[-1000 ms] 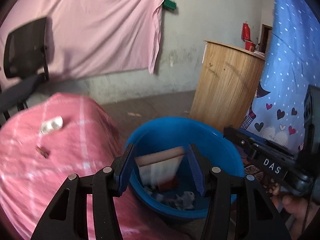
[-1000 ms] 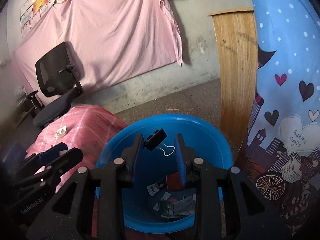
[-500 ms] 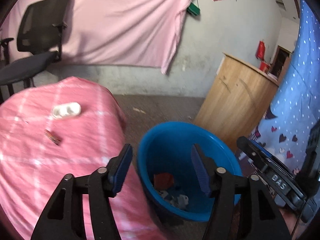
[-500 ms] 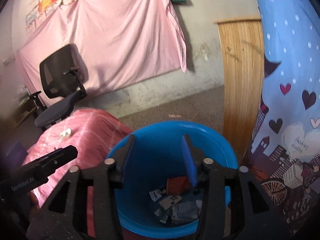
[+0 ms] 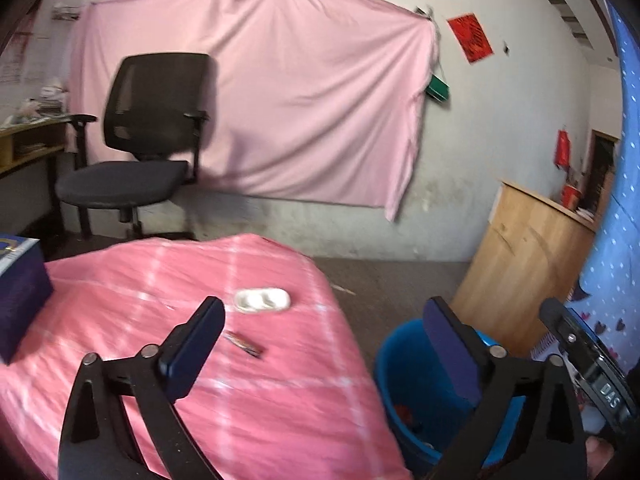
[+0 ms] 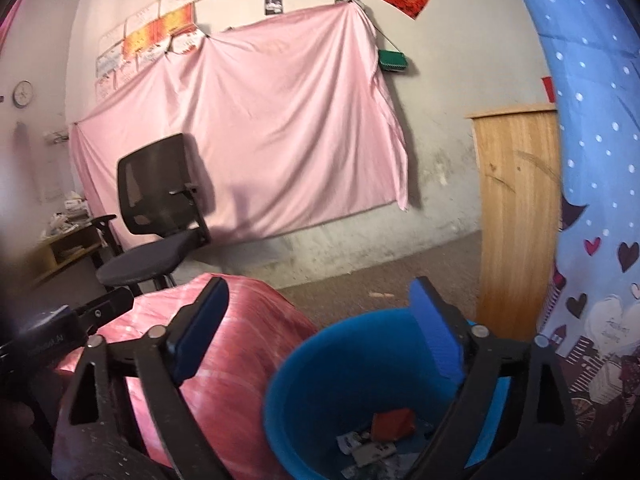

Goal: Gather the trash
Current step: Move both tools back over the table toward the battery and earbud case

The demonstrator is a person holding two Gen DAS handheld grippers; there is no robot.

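Gaping wide, both the left gripper (image 5: 320,344) and right gripper (image 6: 320,326) hold nothing (blue bin (image 6: 320,360) below).

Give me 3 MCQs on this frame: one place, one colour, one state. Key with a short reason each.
1. Where does the white two-well tray lie?
A. in the bucket
B. on the pink checked cloth
C. on the chair seat

2. What colour is the trash bucket?
A. blue
B. green
C. grey

3. How do the left gripper and the right gripper stand?
A. both shut on trash
B. left open, right shut
C. both open, empty

Key: B, the tray rests on the cloth beyond the left fingers, near a small dark scrap; A, its rim and wall are blue; C, each pair of fingers stands wide apart with nothing between.
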